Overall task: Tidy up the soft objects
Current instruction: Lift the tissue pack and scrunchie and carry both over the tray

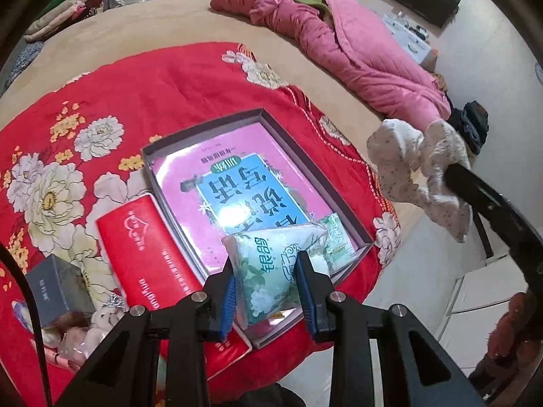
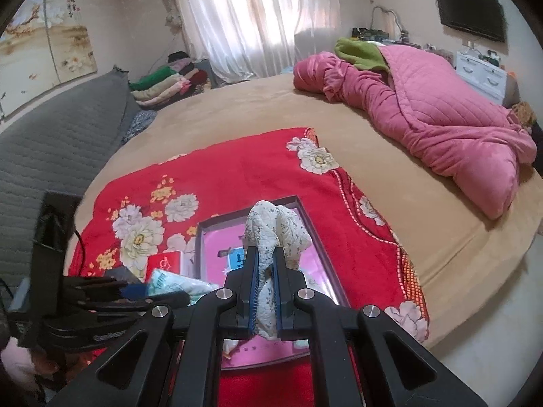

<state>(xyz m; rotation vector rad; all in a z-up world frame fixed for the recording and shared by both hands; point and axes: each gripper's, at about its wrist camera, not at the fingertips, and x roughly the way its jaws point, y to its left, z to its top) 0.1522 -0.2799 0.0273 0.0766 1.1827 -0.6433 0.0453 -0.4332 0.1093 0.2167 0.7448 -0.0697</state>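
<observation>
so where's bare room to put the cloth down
The far half of the box shows bare pink liner. The red blanket is open beyond the box, and the tan bed is free up to the pink quilt. It is crowded at the box's near end, where the left gripper holds a tissue pack, and beside the red packet.

Showing green leaves and white blossoms on the pale tissue pack [image 1: 271, 271]. Carrying tiny dark specks across the cream-white sock [image 2: 271, 234]. Glowing pink with a blue panel inside the grey-rimmed box [image 1: 217, 122]. Spreading white and yellow flowers over the red blanket [image 1: 163, 84]. Lying plain tan as the bed [image 2: 258, 101], quilted pink as the comforter [image 2: 441, 108]. Gleaming red on the neighbouring tissue packet [image 1: 149, 257].
</observation>
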